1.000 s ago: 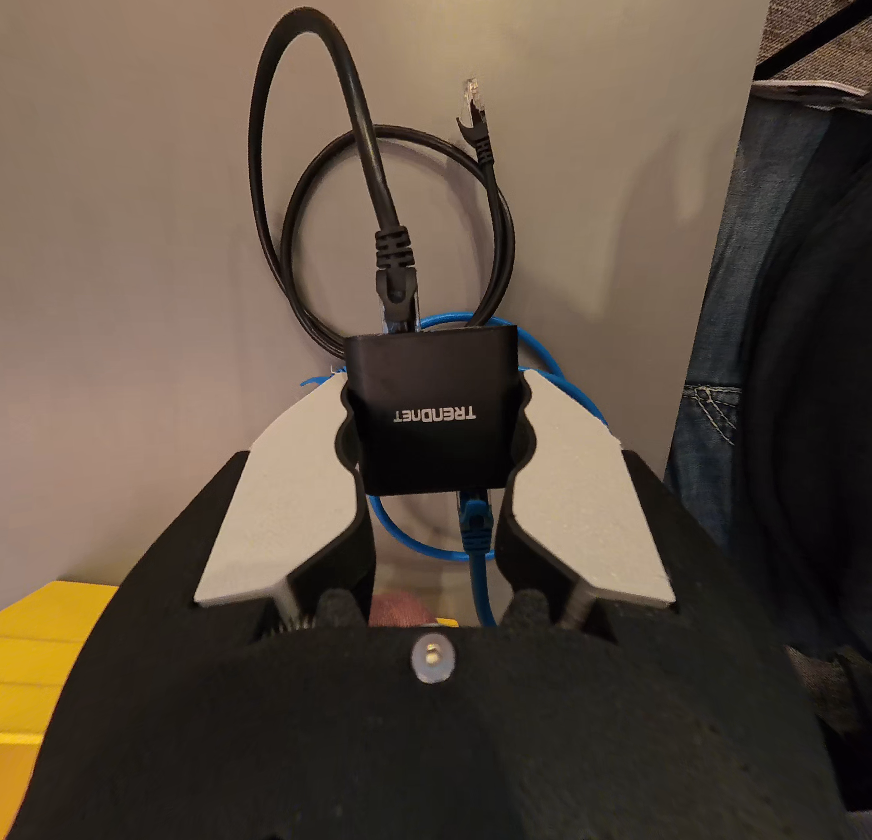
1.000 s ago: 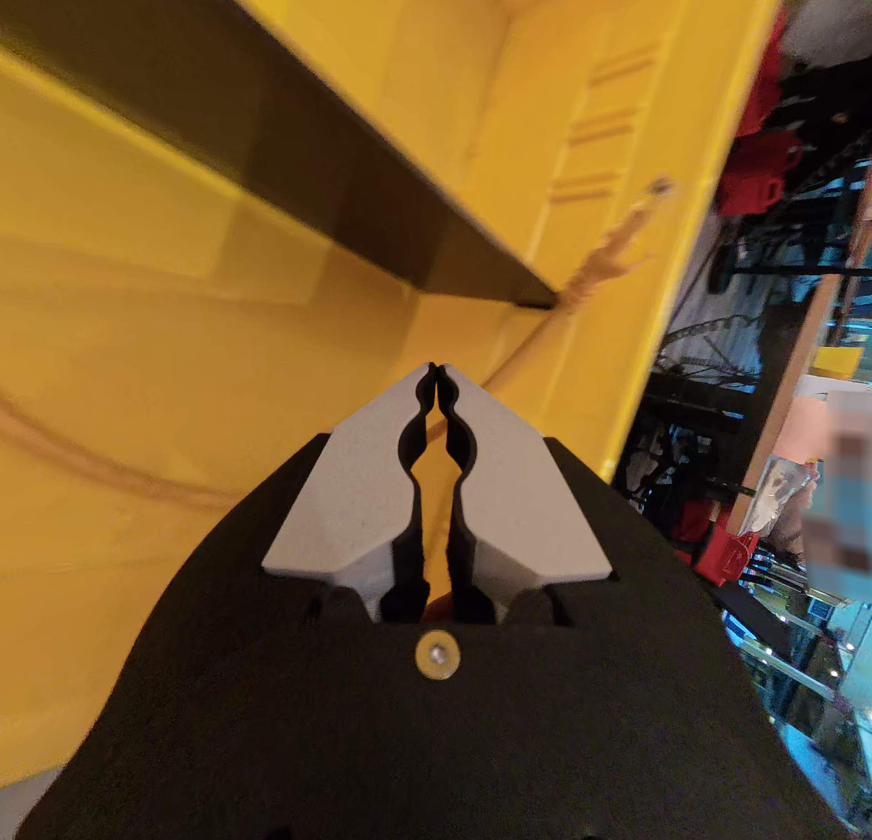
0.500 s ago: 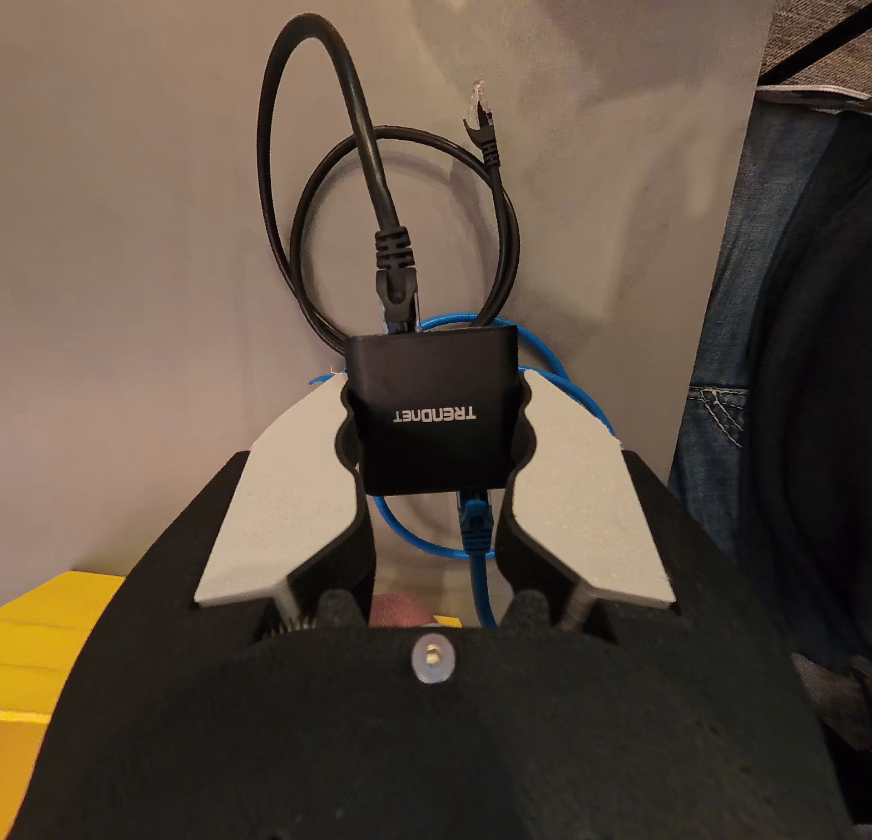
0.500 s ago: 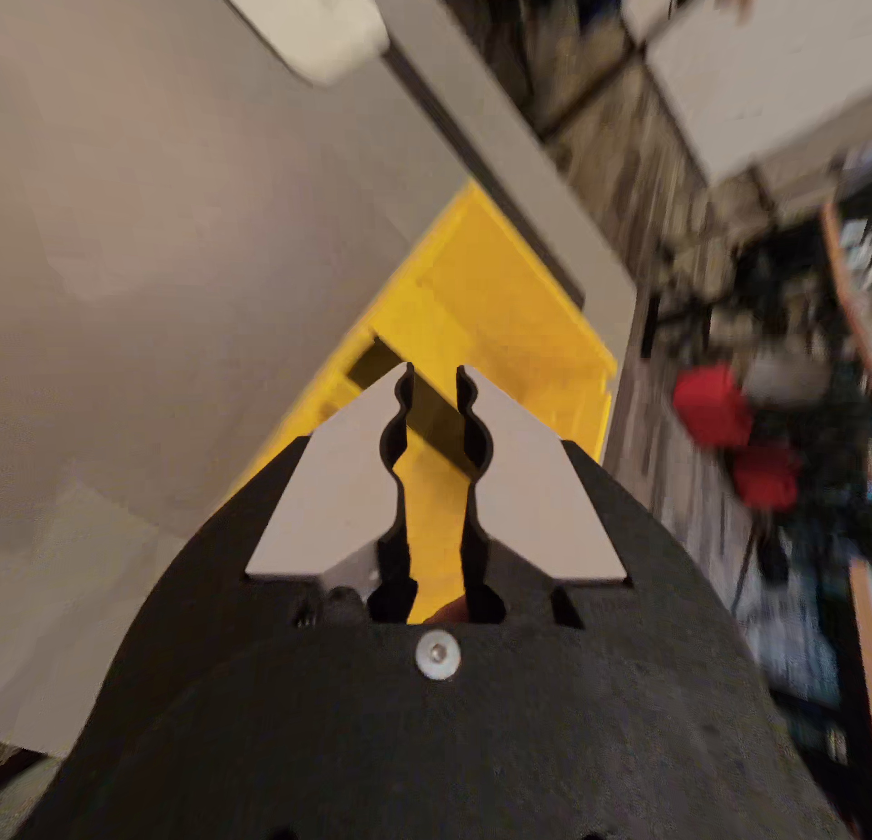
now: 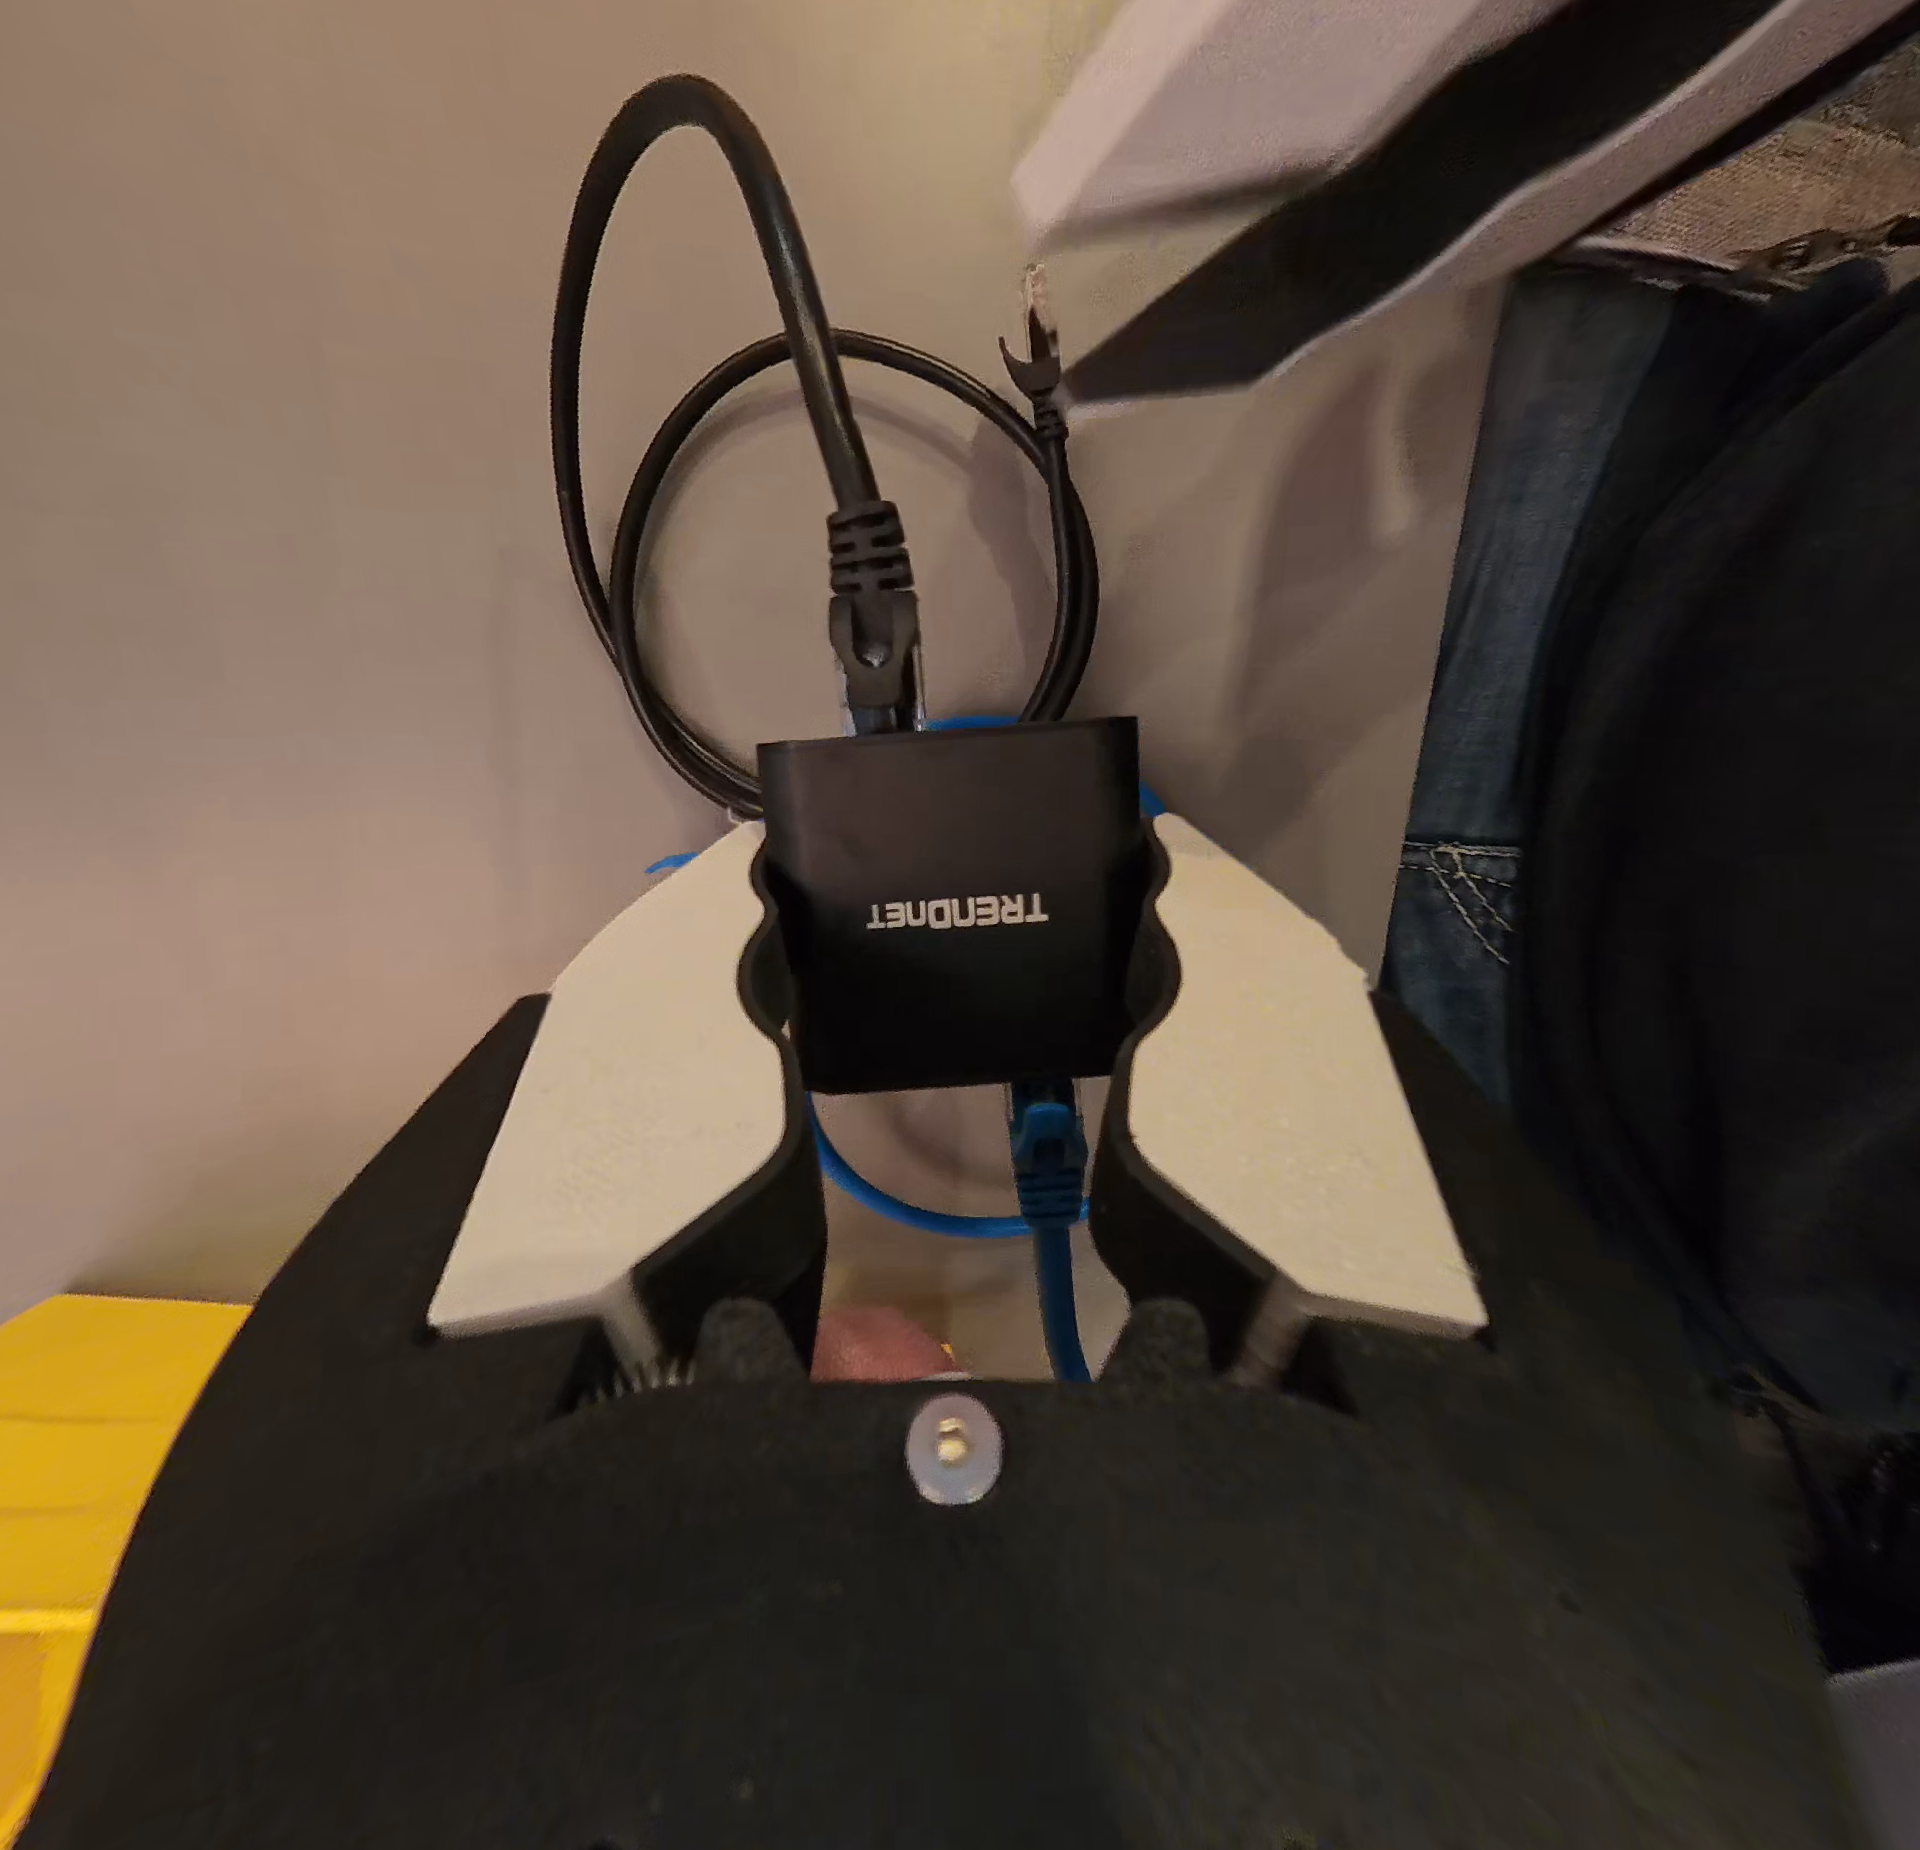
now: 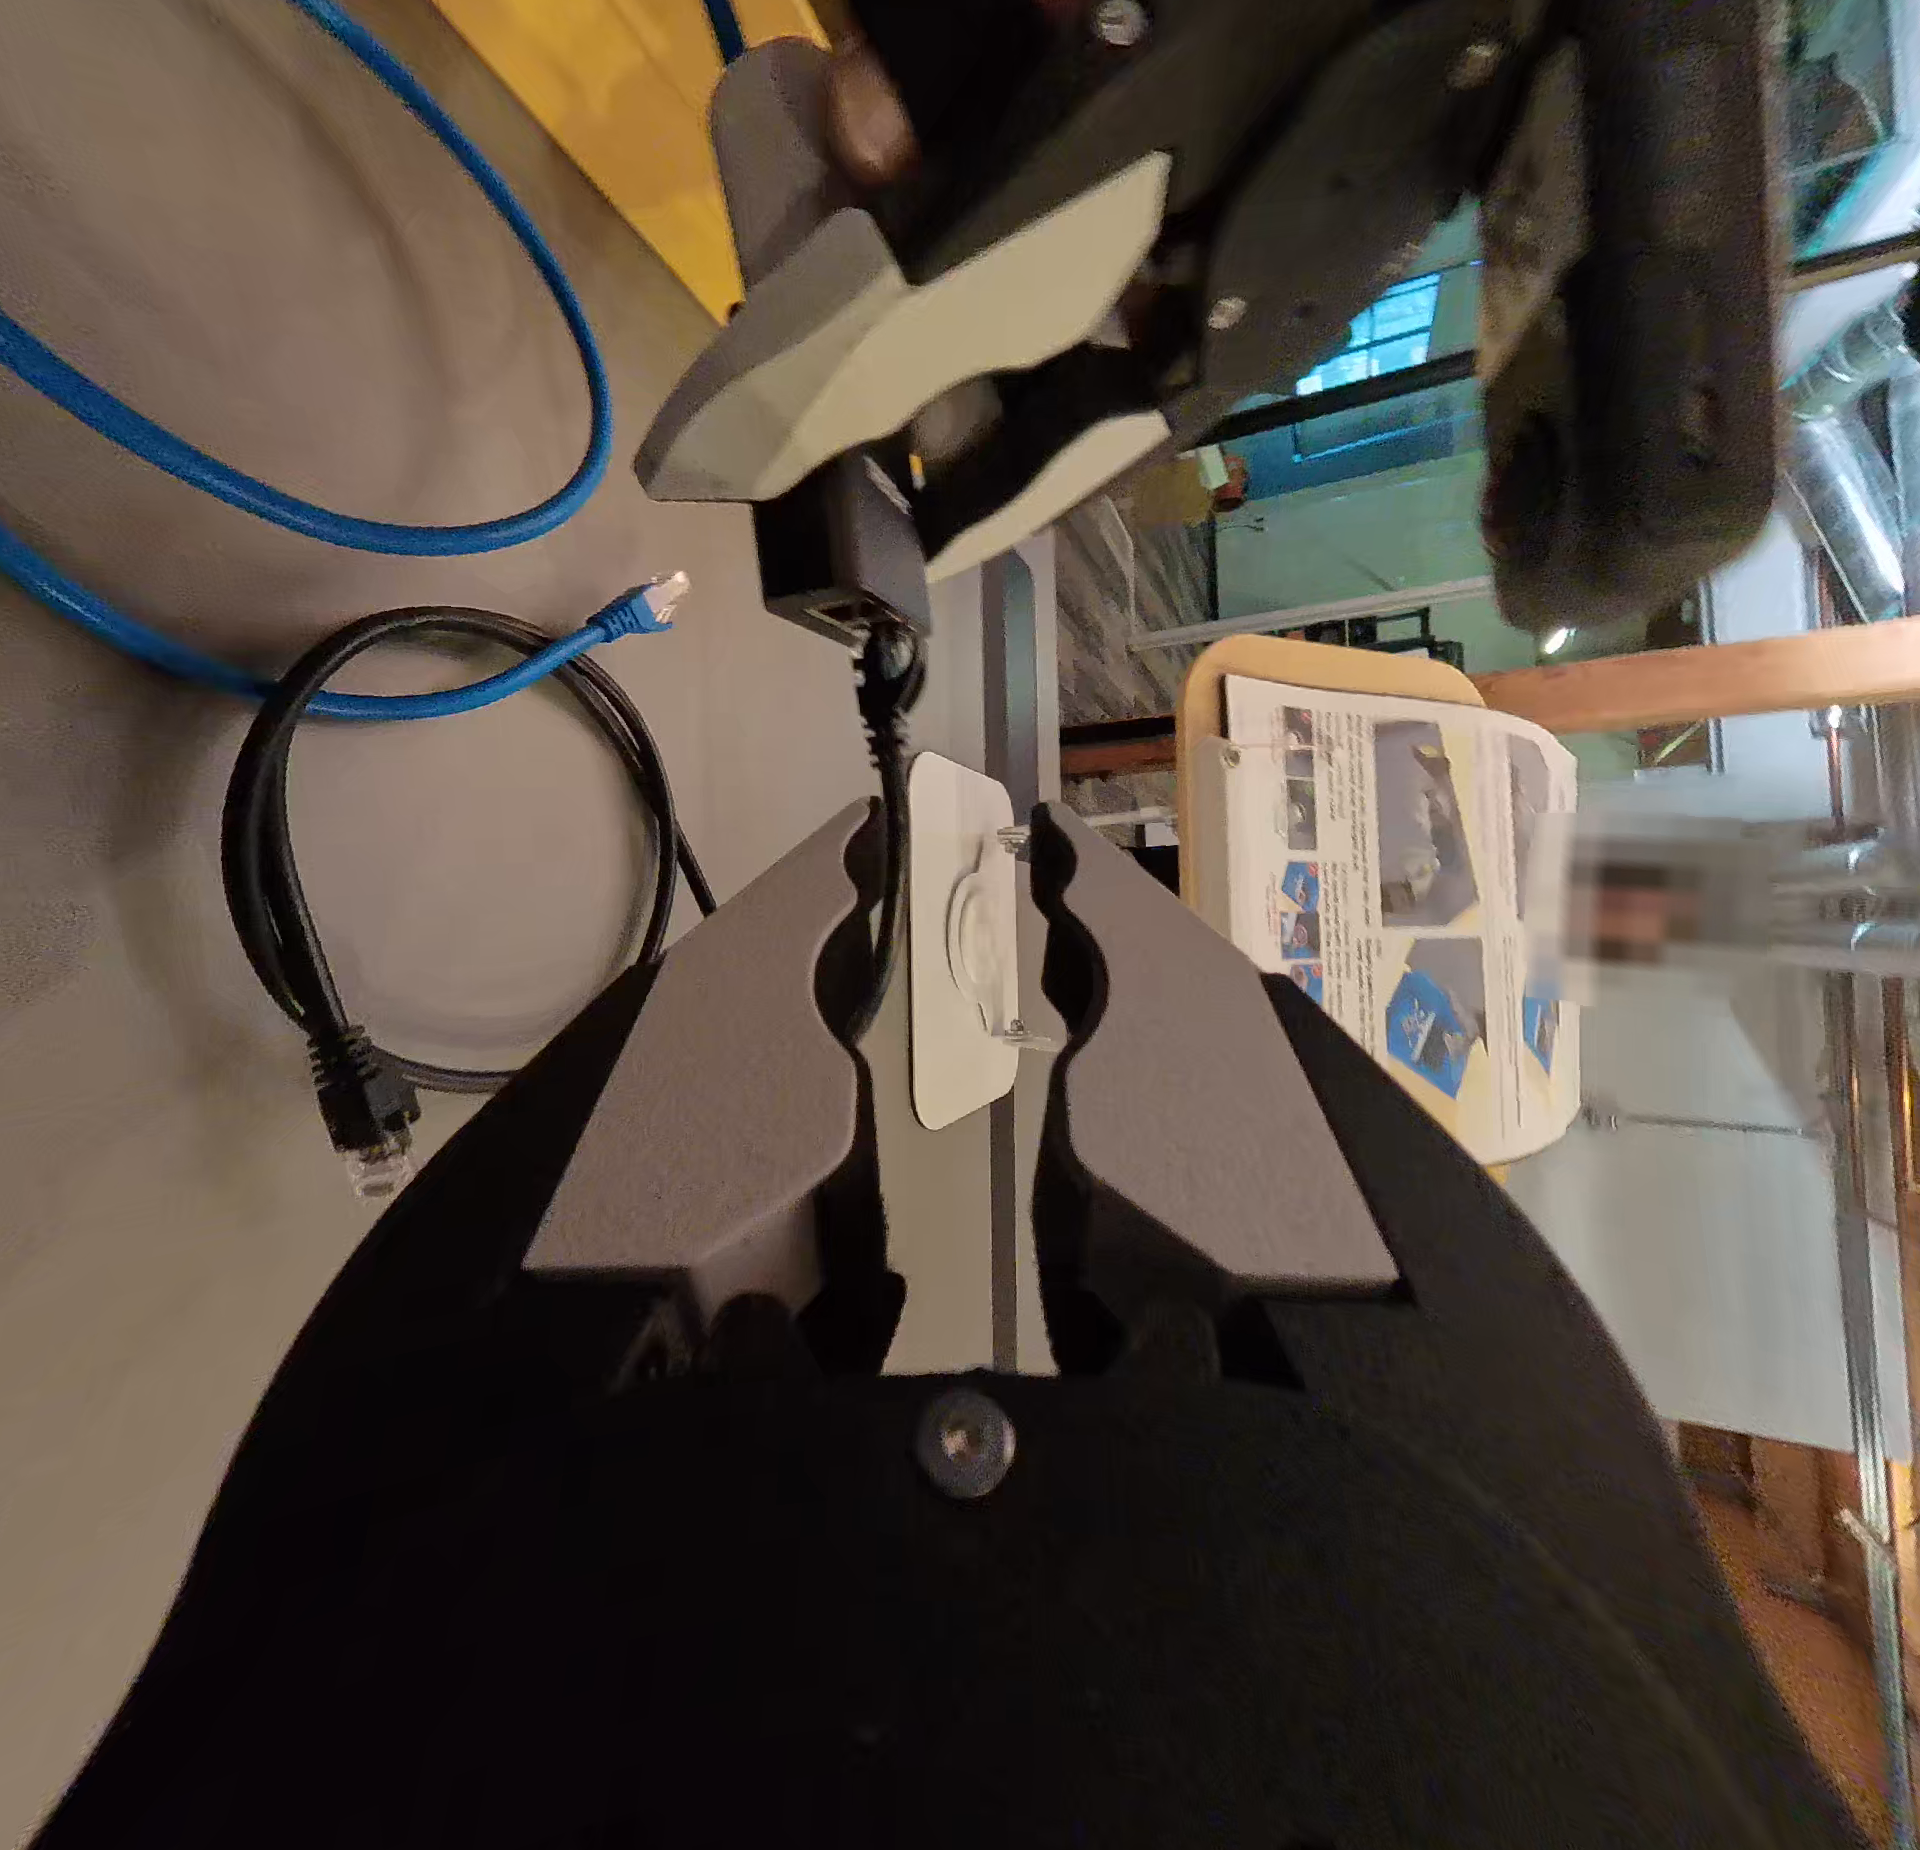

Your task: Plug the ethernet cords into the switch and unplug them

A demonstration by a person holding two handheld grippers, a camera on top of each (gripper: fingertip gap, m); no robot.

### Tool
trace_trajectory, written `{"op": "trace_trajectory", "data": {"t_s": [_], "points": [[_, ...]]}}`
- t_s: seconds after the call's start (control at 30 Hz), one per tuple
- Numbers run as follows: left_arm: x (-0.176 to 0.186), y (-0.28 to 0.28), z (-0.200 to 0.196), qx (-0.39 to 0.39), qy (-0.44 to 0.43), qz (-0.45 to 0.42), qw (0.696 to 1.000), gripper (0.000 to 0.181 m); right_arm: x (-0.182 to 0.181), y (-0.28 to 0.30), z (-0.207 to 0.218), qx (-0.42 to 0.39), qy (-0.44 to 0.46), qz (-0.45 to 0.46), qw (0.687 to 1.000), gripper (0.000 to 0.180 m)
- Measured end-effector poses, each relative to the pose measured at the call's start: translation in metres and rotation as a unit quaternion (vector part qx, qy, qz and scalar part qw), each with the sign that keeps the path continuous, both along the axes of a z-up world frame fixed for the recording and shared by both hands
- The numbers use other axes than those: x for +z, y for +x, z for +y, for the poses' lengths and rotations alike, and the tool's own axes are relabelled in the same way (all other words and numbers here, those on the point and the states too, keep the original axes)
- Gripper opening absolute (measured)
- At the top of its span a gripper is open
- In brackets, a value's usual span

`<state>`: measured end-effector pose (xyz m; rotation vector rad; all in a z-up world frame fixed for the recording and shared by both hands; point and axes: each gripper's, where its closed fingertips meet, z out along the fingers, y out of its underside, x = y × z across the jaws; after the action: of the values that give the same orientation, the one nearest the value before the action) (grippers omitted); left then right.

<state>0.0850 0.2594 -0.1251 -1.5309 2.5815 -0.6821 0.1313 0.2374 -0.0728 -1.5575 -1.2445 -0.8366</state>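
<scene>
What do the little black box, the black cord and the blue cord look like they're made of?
The box looks like matte black plastic: smooth faces, rounded edges, dull sheen. The black cord seems rubbery plastic sheathing, slightly glossy, bending in soft loops, with a ribbed molded boot. The blue cord looks the same kind of jacket, and its free end carries a clear plastic plug. The left gripper clamps the box.
</scene>
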Motion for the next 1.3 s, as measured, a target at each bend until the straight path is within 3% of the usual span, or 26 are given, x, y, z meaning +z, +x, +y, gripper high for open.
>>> {"op": "trace_trajectory", "data": {"t_s": [0.37, 0.53, 0.9, 1.3], "points": [[-0.001, 0.005, 0.000, 0.004, -0.023, 0.030, 0.999, 0.063, -0.020, -0.008, 0.025, 0.031, 0.004, -0.083, 0.996, 0.014], [0.002, 0.007, -0.007, -0.005, -0.029, 0.035, 0.999, 0.062, -0.024, -0.007, 0.027, 0.028, -0.005, -0.083, 0.996, 0.022], [0.003, 0.014, -0.014, -0.011, -0.033, 0.044, 0.998, 0.063, -0.027, -0.004, 0.030, 0.026, -0.005, -0.088, 0.996, 0.014], [0.013, 0.018, -0.019, -0.010, -0.065, 0.040, 0.997, 0.062, -0.018, -0.001, 0.026, 0.046, -0.015, -0.032, 0.998, 0.015]]}}
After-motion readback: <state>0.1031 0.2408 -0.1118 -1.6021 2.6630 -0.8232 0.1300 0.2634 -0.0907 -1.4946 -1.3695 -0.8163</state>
